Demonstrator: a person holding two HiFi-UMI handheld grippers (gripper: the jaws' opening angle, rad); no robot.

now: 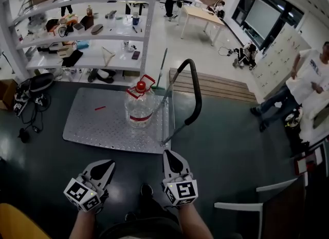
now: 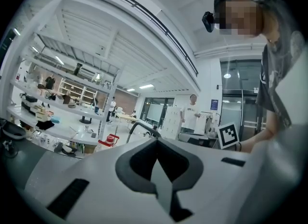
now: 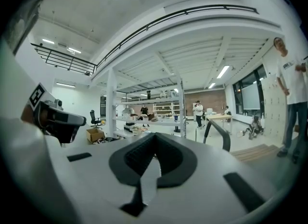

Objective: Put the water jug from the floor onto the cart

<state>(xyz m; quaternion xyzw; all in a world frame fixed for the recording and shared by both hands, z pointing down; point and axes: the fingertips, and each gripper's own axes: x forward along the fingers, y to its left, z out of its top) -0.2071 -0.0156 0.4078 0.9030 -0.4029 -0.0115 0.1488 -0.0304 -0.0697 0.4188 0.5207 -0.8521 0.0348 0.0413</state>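
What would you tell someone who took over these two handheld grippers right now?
Left gripper: shut, empty, short of the cart's near edge.
Right gripper: shut, empty, near the cart's corner.
Water jug: upright on the cart, toward its handle end, touched by neither gripper.
Done: the jug is on the cart.
Left: nothing that shows.

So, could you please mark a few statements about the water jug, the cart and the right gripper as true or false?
1. The clear plastic water jug with a red cap stands on the cart's silver checker-plate deck. True.
2. The right gripper holds the jug. False: it is shut on nothing, well apart from the jug.
3. The jug lies on its side. False: it stands upright.
4. The cart's black handle rises at the deck's right end. True.
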